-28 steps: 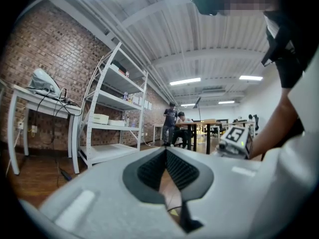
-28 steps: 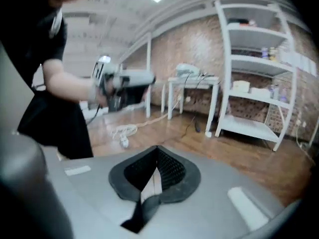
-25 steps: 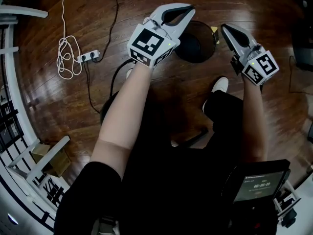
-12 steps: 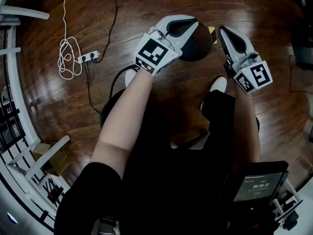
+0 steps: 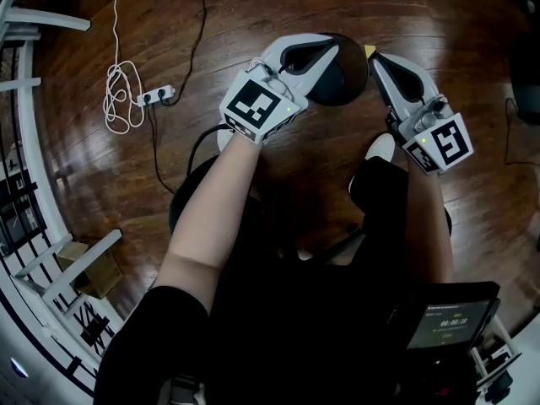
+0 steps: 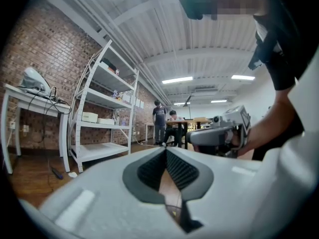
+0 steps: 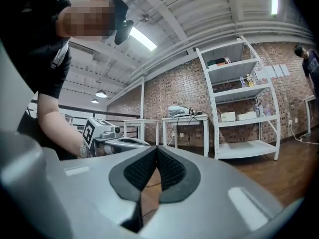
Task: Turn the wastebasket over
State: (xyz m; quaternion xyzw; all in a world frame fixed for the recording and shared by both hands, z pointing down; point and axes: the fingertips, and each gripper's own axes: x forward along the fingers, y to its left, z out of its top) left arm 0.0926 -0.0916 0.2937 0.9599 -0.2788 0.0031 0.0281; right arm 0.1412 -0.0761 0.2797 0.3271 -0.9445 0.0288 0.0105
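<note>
Left hand-held gripper and right hand-held gripper, both closed empty, flank a round black wastebasket visible only overhead.

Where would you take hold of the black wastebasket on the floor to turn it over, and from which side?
Probably its round wall, squeezed from both flanks: the wastebasket stands between the left hand-held gripper and the right hand-held gripper, whose jaws are shut and empty. Whether its rim faces up I cannot tell.
</note>
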